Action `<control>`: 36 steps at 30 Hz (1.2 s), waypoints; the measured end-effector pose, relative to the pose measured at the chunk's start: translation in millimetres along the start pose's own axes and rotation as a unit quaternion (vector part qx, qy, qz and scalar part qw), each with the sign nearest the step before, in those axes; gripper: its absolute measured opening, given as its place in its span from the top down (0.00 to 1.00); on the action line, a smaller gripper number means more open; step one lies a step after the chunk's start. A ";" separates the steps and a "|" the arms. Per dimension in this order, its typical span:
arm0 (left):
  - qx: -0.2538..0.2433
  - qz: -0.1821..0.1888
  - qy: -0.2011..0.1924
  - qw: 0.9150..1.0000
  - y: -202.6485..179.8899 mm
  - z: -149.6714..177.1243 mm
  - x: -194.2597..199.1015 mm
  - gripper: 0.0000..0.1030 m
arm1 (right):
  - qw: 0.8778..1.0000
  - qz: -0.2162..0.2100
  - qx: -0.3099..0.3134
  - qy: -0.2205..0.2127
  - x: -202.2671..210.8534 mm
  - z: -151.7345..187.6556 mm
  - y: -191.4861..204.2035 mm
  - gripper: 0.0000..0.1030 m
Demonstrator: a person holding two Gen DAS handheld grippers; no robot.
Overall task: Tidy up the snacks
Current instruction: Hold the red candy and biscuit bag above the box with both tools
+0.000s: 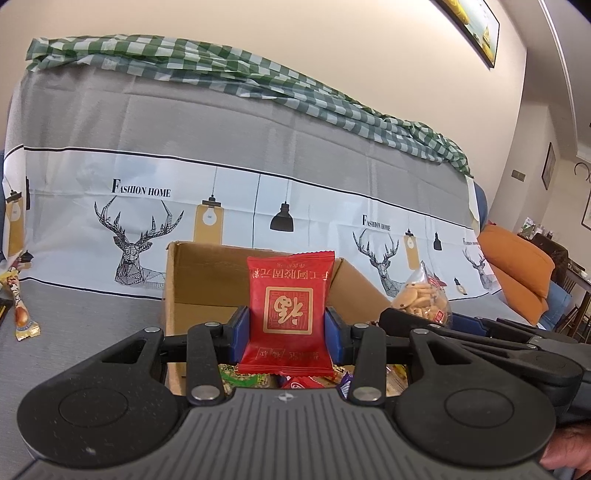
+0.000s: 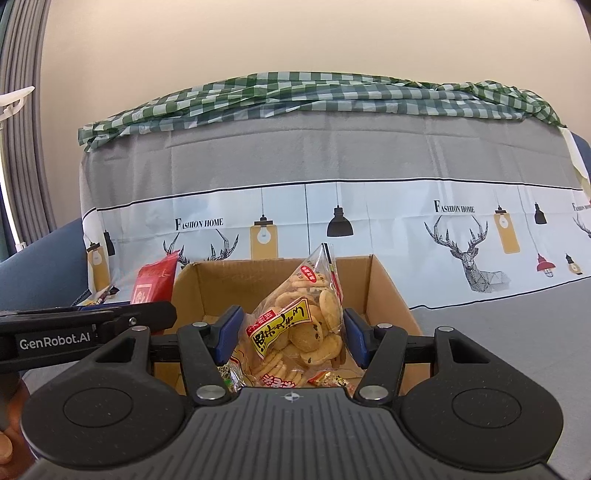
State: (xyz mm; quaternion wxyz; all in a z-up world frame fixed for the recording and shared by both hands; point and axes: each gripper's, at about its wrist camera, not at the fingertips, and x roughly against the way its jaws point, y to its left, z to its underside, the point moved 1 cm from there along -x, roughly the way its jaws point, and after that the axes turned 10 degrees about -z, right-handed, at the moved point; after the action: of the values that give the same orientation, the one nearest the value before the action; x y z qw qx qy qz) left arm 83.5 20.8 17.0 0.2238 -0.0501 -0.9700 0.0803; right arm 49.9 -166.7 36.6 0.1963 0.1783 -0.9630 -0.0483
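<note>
- Red snack packet [image 1: 289, 314]: upright, pinched between the blue pads of the left hand-held gripper [image 1: 288, 328], above the cardboard box [image 1: 192, 280].
- Clear biscuit bag [image 2: 299, 325]: clamped in the right hand-held gripper [image 2: 291, 332], over the same box.
- Loose snacks [image 1: 255, 378] lie inside.

left gripper [image 1: 287, 325] jaws clamped, right gripper [image 2: 291, 334] likewise

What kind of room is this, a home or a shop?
Most likely a home living room. A sofa draped in a printed cover fills the background, orange cushions lie at its end, and framed pictures hang on the wall. A dining area seems to lie further right.
</note>
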 end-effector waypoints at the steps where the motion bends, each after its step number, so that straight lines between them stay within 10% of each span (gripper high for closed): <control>1: 0.000 0.001 0.000 1.000 -0.8 0.0 -0.4 0.55 | 1.000 0.000 -0.001 -0.001 0.1 0.2 0.1 0.41; 36: 0.007 0.005 0.009 1.000 -13.3 4.2 -12.7 0.55 | 1.000 0.016 -0.014 -0.010 2.2 -0.9 -4.7 0.41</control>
State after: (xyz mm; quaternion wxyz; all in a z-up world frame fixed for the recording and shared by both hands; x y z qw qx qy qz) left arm 92.2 5.5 10.3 0.2326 -0.0545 -0.9671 0.0879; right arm 49.9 -171.8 37.4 0.1899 0.1599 -0.9668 -0.0603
